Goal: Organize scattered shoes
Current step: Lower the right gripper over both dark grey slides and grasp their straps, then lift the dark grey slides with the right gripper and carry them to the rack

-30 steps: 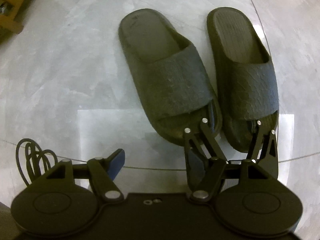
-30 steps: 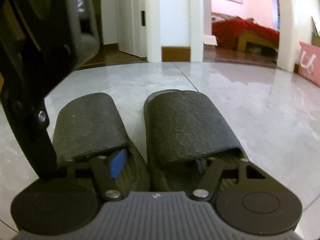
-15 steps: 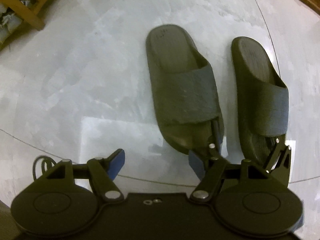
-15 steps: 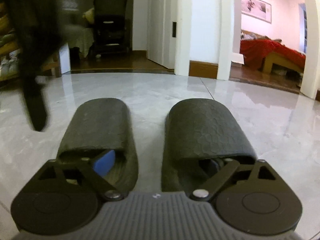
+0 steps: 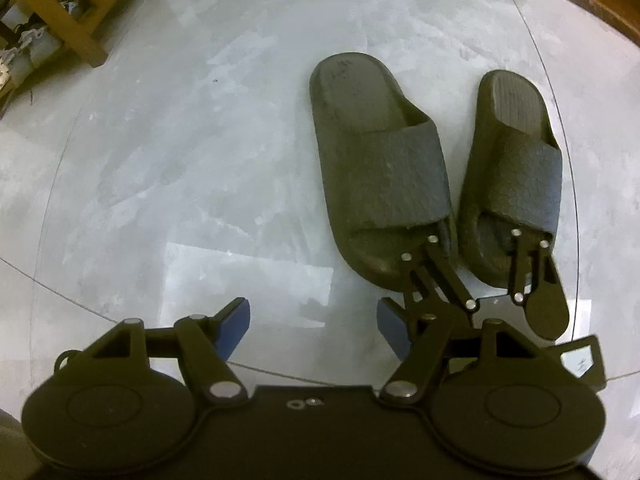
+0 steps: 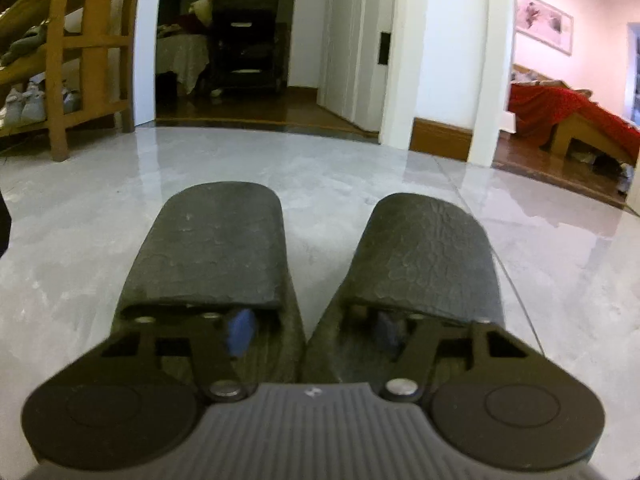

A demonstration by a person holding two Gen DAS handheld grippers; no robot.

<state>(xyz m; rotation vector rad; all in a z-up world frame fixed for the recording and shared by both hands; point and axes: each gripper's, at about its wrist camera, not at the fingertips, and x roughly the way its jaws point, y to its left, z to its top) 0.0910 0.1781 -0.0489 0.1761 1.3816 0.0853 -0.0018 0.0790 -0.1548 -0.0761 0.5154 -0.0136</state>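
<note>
Two dark slide slippers lie side by side on the grey floor. In the left wrist view the left slipper (image 5: 376,168) and the right slipper (image 5: 516,176) lie at centre right. My left gripper (image 5: 314,320) is open and empty, held above the floor to their near left. My right gripper (image 6: 314,330) has one finger inside each slipper's toe opening, left slipper (image 6: 216,248), right slipper (image 6: 424,252). Its fingers (image 5: 432,264) also show in the left wrist view, pinching the two inner walls together.
A wooden shoe rack (image 6: 60,64) with pale sneakers stands at the far left; its leg (image 5: 68,12) shows in the left wrist view. Doorways, white pillars (image 6: 404,52) and a red-covered bed (image 6: 560,112) lie beyond the floor.
My left gripper has pulled back and up from the slippers. My right gripper with both slippers has turned left, so the shoe rack has come into its view.
</note>
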